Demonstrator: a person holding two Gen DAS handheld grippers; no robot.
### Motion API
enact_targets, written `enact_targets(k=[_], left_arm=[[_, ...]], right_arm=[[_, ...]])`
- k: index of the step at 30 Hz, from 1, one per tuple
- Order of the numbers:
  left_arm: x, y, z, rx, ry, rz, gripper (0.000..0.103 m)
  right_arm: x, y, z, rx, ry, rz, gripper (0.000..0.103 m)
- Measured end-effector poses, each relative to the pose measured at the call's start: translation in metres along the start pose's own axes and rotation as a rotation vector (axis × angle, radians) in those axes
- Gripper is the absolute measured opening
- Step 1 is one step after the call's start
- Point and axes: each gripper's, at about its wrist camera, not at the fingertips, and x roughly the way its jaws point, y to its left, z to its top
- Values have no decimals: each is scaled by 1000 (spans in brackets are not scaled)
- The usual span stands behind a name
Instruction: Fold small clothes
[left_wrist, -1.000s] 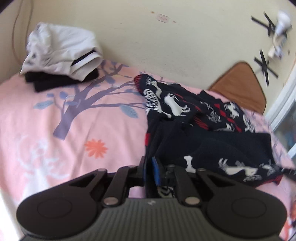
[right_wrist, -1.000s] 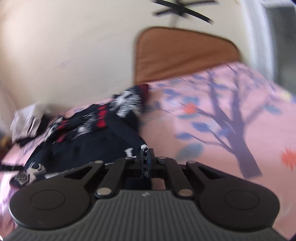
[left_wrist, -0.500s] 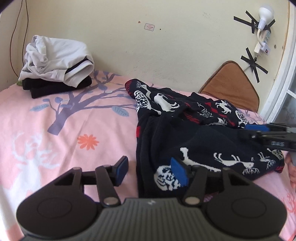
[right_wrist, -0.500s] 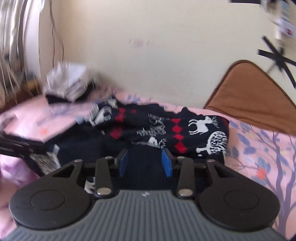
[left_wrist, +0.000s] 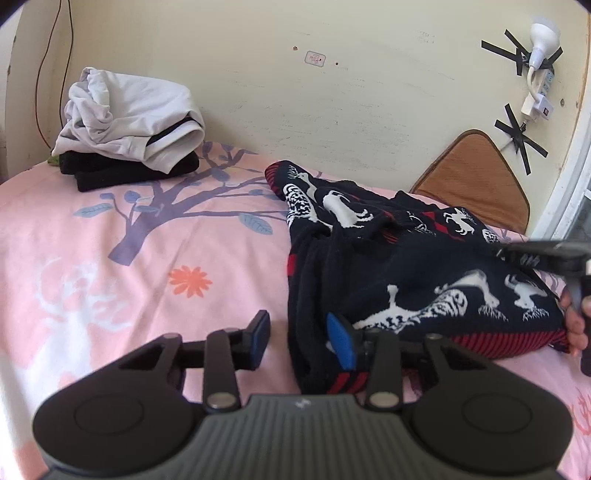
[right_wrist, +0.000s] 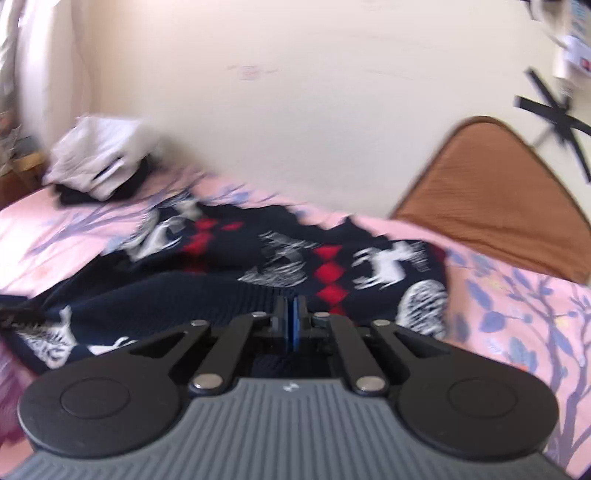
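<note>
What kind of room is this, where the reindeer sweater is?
Probably a bedroom. The dark reindeer sweater lies on a bed with a pink tree-print sheet, a pile of folded clothes sits by the wall, and a brown cushion leans there too.

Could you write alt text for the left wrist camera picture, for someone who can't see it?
The left gripper, fingers apart, straddles the edge of a dark reindeer-patterned sweater on a pink tree-print bedsheet. Folded white and black clothes are stacked by the wall.

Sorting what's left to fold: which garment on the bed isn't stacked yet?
The navy reindeer sweater, spread rumpled beside the left gripper; the white and black garments sit stacked by the wall.
</note>
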Motion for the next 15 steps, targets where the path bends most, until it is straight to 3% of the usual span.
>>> enact_targets(k=[1,2,3,5,8,11,15], left_arm=[[0,-1,0,4,0,3,33],[0,-1,0,7,-1,6,33],[0,-1,0,7,-2,7,33],[0,-1,0,3,-3,7,33],[0,-1,0,4,-3,9,33],[0,-1,0,2,-3,7,33],[-2,1,-1,-7,-6,4,33]], right_arm=[[14,1,-3,-1,91,26,11],[15,3,-6,-6,83,18,12],[12,6,-4,-23,80,4,23],[-3,8,3,15,28,19,26],[-23,25,17,41,-34,157,27],[-17,59,28,4,-6,289,30],[17,97,38,18,79,368,48]])
